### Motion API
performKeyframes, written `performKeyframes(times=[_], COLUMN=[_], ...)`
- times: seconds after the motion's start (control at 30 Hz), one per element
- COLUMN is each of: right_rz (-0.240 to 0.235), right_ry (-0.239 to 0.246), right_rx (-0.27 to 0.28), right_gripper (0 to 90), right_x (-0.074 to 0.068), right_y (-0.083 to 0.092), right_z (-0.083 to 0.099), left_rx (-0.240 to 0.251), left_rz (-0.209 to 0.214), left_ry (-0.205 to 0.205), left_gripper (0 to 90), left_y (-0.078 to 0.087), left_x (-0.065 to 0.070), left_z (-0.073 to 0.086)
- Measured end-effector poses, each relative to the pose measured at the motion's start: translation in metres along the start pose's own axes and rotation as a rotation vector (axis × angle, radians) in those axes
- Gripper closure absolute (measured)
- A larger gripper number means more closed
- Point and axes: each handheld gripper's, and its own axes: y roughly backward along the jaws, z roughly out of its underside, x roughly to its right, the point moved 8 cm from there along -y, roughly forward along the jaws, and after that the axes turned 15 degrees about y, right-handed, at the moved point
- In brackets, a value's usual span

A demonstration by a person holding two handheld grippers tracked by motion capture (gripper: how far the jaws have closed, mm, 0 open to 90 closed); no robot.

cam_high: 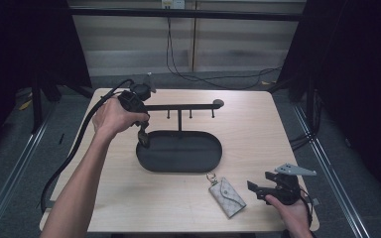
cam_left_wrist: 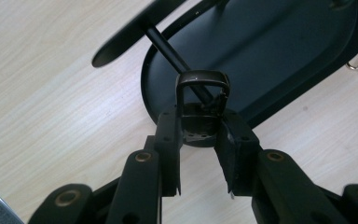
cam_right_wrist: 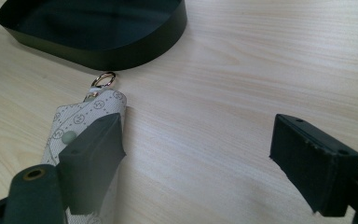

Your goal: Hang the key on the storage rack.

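Left gripper is clamped on a dark buckle-like key holder beside the stand's bar, likely to hook it there, while right gripper waits wide open, holding nothing, beside the patterned key pouch.

One black oval tray with one T-shaped hanger stand rising at its twelve o'clock; three small hooks hang under its bar. One patterned key pouch lies at five o'clock. One dark buckle piece. Two grippers.
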Motion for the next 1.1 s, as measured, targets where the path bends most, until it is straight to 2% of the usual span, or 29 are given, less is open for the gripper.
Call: performKeyframes(times=[0.2,0.37,0.53,0.57,0.67,0.73,0.77,0.8,0.9,1.0,1.1], right_rz=[0.000,0.000,-0.001,-0.001,0.000,-0.001,0.000,0.000,-0.004,-0.005,-0.004], right_ry=[0.000,0.001,0.005,0.002,0.002,0.001,0.000,-0.001,0.003,0.007,0.002], right_rx=[0.000,0.003,0.003,0.000,-0.001,0.000,-0.001,-0.001,-0.012,-0.013,-0.008], right_gripper=[17.4,17.6,17.8,17.8,17.8,17.8,17.8,17.8,17.8,17.8,17.8], right_x=[0.000,0.000,-0.001,0.000,0.000,0.000,0.000,0.000,-0.001,-0.001,-0.001], right_y=[0.000,0.000,0.000,0.000,0.000,0.000,0.000,0.000,-0.004,-0.004,-0.003], right_z=[0.000,0.000,0.000,0.000,0.000,0.000,0.000,0.000,0.000,-0.001,-0.001], left_rx=[0.011,0.009,0.015,0.018,0.014,0.020,0.016,0.018,0.034,0.047,0.081], left_rz=[0.008,-0.014,-0.012,0.004,0.011,0.008,0.007,0.031,0.046,0.071,0.101], left_ry=[0.015,0.035,0.046,0.056,0.050,0.054,0.050,0.056,0.075,0.077,0.069], left_gripper=[70.7,70.7,69.9,68.3,61.1,50.5,50.5,48.1,39.2,36.2,33.0], left_y=[-0.003,-0.009,-0.011,-0.011,-0.009,-0.010,-0.010,-0.011,-0.011,-0.010,-0.007], left_x=[0.001,0.001,-0.001,0.000,-0.001,-0.002,-0.003,-0.003,-0.007,-0.008,-0.008], left_z=[-0.004,-0.007,-0.009,-0.009,-0.009,-0.009,-0.007,-0.006,-0.005,-0.003,-0.001])
